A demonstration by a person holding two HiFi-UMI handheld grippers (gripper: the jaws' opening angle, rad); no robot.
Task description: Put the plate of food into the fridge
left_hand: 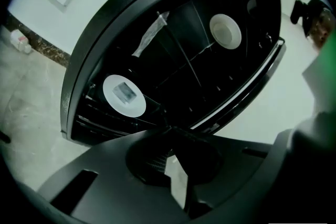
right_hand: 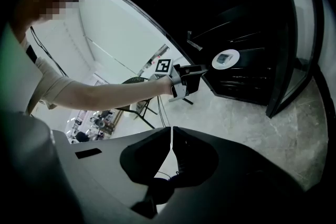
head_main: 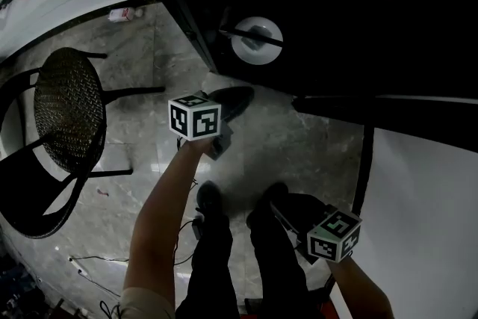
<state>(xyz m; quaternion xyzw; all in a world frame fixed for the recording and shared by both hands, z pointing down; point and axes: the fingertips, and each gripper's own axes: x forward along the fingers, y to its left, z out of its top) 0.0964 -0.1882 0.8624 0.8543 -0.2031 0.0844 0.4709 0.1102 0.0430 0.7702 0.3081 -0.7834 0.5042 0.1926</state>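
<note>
Head view: the plate point(head_main: 256, 39) sits on a shelf in the fridge point(head_main: 314, 48), ahead of your left gripper point(head_main: 239, 97) and apart from it.

Left gripper view: jaws pressed together, empty. The plate lies up and left of the tips.

Right gripper view: your right gripper point(right_hand: 171, 136) is likewise closed on nothing, with the door point(right_hand: 302, 44) to its right.

Placing looks done. Draw straight back, clear of the shelf, before you swing the door.

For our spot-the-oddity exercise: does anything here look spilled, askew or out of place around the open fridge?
Only one thing: what looks like a small bottle lies on its side on the floor, away from the fridge. The plate inside shows no spill.
</note>
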